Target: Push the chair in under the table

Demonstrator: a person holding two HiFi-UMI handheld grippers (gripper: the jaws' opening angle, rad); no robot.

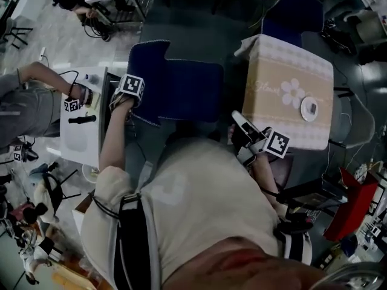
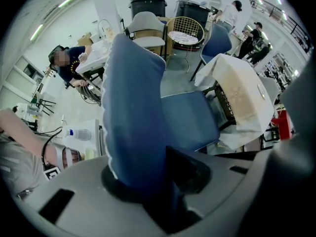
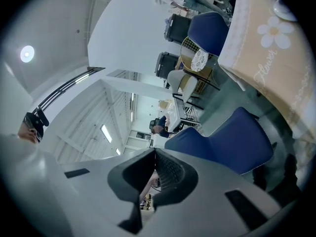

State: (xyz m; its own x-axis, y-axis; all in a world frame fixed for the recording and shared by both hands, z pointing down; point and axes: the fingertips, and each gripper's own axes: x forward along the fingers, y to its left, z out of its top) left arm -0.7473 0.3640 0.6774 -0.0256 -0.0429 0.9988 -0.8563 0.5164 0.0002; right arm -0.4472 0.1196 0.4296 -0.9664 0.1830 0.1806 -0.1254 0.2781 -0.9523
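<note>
The blue chair stands left of the table, which is covered by a beige flowered cloth; the seat faces the table. My left gripper points down over the backrest's top edge and is shut on it. In the left gripper view the blue backrest fills the gap between the jaws, with the seat and the table beyond. My right gripper is shut and empty, hovering between the seat's near edge and the table's near corner. In the right gripper view its jaws meet with nothing between them, and the chair lies ahead.
A small white dish sits on the cloth. A second blue chair stands at the table's far side. At the left is a white side table with another person's arm over it. A red box is on the floor at the right.
</note>
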